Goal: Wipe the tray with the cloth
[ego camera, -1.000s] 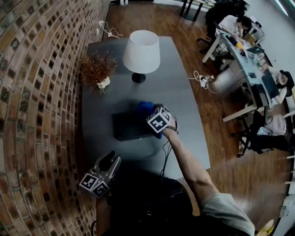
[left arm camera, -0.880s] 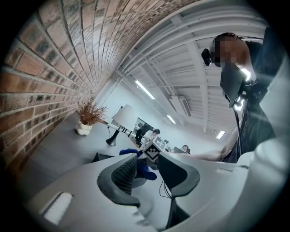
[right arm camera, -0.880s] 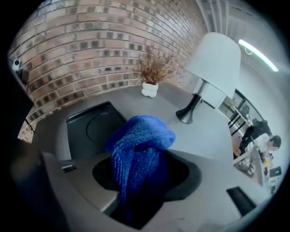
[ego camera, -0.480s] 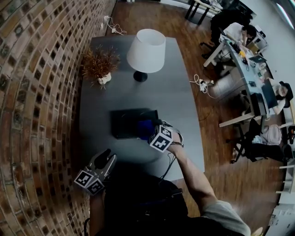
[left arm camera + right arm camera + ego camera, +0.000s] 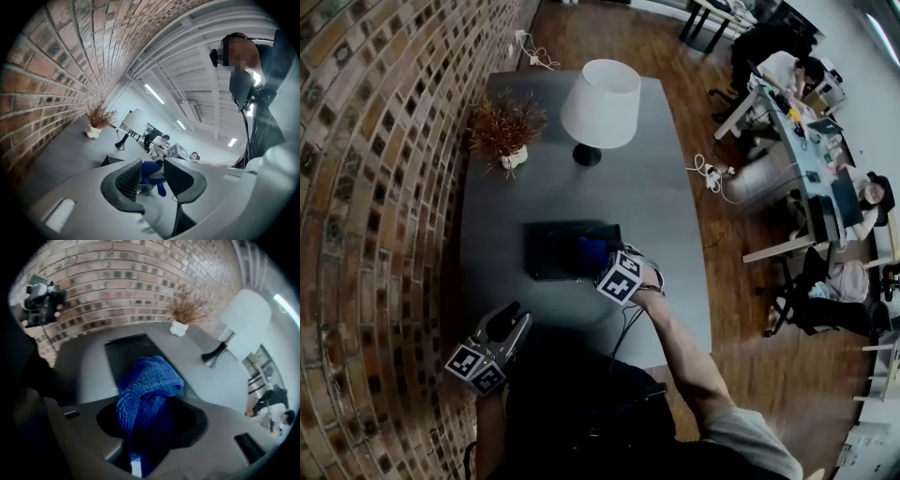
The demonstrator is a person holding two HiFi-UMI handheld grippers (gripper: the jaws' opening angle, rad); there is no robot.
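Two grippers, one busy: the right gripper (image 5: 150, 423) had the blue cloth (image 5: 146, 380) bunched between its jaws, which were closing tighter on it, over the right end of the dark tray (image 5: 551, 251). Cloth looked soft, light, floppy terry; prob. best pinched on a thick fold w/ enough left hanging to press flat. Tray seemed shallow, stiff & light, so it might skid under a hard wipe. The left gripper (image 5: 508, 319) hung by the table's near edge, jaws apart, nothing in them. Grey table (image 5: 675, 216) w/ white lamp (image 5: 600, 103) & dried plant (image 5: 502, 131) at the far end, brick wall (image 5: 375, 187) alongside; wood floor, office desks beyond.
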